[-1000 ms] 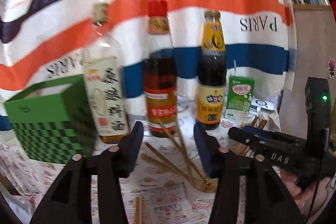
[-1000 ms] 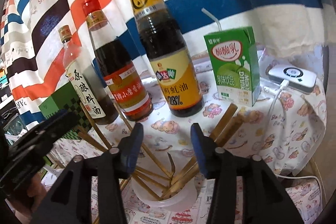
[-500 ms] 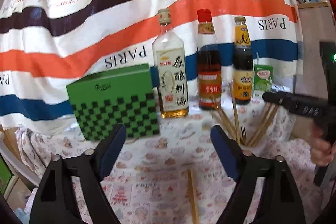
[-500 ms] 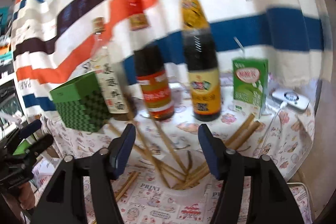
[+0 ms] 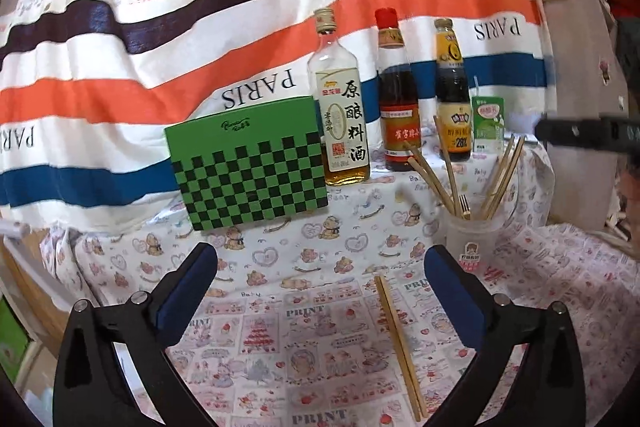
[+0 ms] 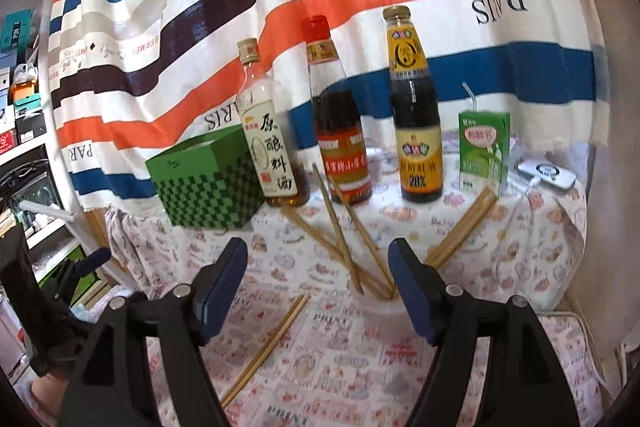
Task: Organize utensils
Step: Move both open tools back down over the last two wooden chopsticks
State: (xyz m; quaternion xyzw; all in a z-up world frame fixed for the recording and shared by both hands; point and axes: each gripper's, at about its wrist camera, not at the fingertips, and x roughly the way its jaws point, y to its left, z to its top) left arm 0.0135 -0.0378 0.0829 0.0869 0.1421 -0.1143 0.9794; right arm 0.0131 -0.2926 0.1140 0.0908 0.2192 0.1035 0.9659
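A translucent cup [image 5: 472, 239] stands on the printed tablecloth with several wooden chopsticks [image 5: 428, 171] and a small fork [image 5: 464, 205] in it. One loose pair of chopsticks [image 5: 400, 343] lies flat in front of the cup. My left gripper [image 5: 320, 267] hovers left of the cup, jaws opening wide, nothing between them. In the right wrist view the cup [image 6: 376, 307] sits just beyond my right gripper [image 6: 318, 259], whose jaws are opening and empty. The loose chopsticks [image 6: 272, 339] lie below and left of the cup.
Behind the cup stand a clear bottle [image 5: 340, 119], a red-capped bottle [image 5: 398, 107] and a dark sauce bottle [image 5: 452, 99]. A green carton [image 5: 487, 123] is at the right, a green checkered box [image 5: 248, 167] at the left. A white power bank [image 6: 548, 175] lies at the table's right edge.
Both grippers have pulled back from the cup and bottles, so more of the table shows. Both pairs of jaws stand wider apart than before.
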